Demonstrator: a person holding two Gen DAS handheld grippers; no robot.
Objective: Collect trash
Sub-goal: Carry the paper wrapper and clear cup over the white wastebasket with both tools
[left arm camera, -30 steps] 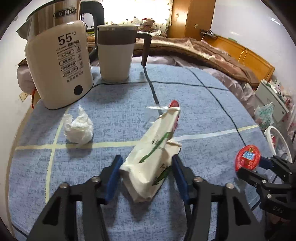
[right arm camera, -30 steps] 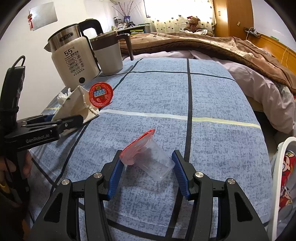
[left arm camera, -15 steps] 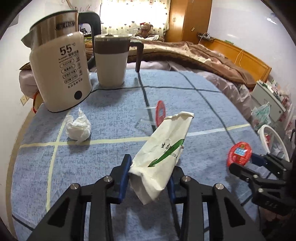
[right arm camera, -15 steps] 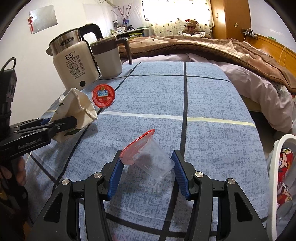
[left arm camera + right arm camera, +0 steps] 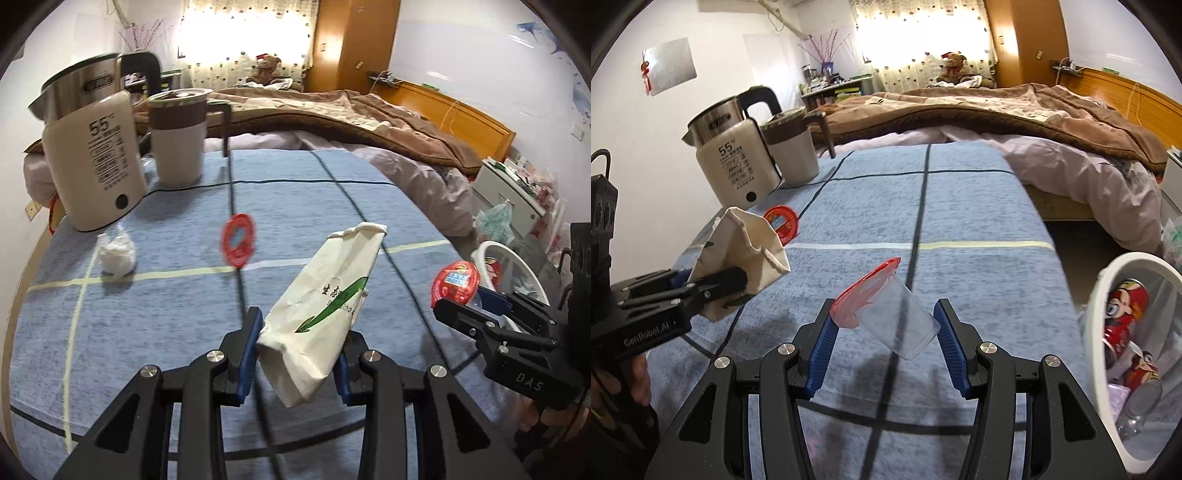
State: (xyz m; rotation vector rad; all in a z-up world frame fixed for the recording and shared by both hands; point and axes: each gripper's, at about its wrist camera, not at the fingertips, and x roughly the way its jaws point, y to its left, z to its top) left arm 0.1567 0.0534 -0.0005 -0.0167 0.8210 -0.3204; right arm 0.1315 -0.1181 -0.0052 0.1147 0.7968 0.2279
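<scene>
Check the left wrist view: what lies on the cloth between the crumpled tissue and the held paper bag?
A second red-lidded jelly cup, lid facing the camera, lies between the crumpled tissue and the paper bag. The left wrist view shows this best.

- Far left on the blue checked tablecloth (image 5: 147,295), a cream electric kettle (image 5: 92,162) marked 55 stands upright.
- Just right of it, a lidded mug (image 5: 179,144) with a brown band.
- Beyond the table, a brown blanket (image 5: 1015,110) covers the bed.
- A teddy bear (image 5: 955,64) sits by the bright curtain (image 5: 916,40).
</scene>
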